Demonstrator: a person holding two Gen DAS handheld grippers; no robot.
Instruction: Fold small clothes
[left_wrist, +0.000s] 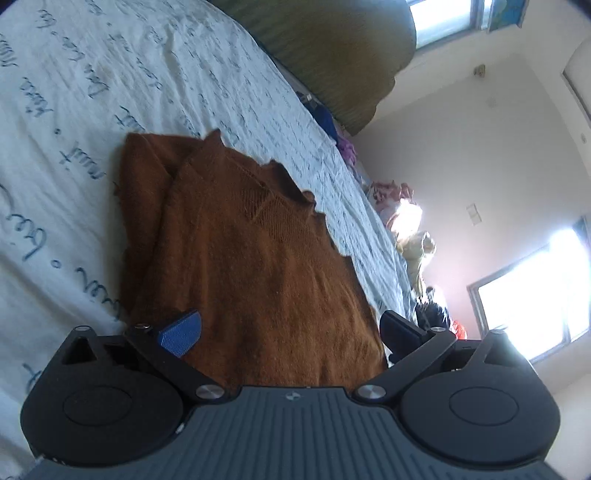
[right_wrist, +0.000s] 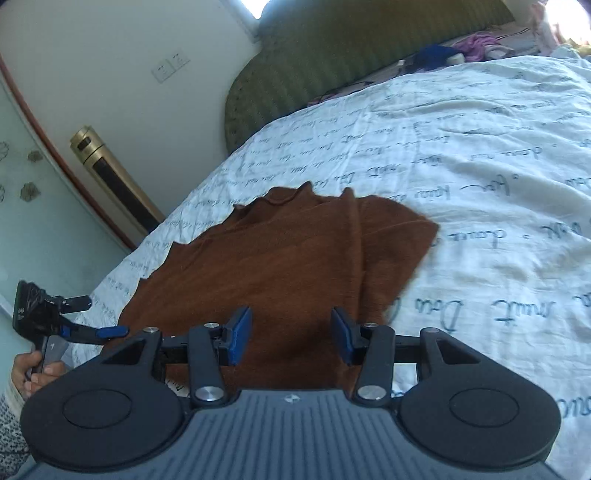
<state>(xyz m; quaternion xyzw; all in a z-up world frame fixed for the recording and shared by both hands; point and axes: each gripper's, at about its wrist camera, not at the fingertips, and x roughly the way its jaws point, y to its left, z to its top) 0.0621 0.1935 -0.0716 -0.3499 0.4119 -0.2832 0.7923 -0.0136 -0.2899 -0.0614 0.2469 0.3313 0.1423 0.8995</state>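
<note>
Both our tongs, left and right, stand apart and empty above the sweater. We see it rust-brown, knitted, folded on the bed.

Bedsheet — blue cursive script print; "Dear" legible, rest unclear.

You've got a fuzzy matt knit sweater on a crinkled cotton bedsheet; tongs matt black plastic, ribbed blue pads.
</note>
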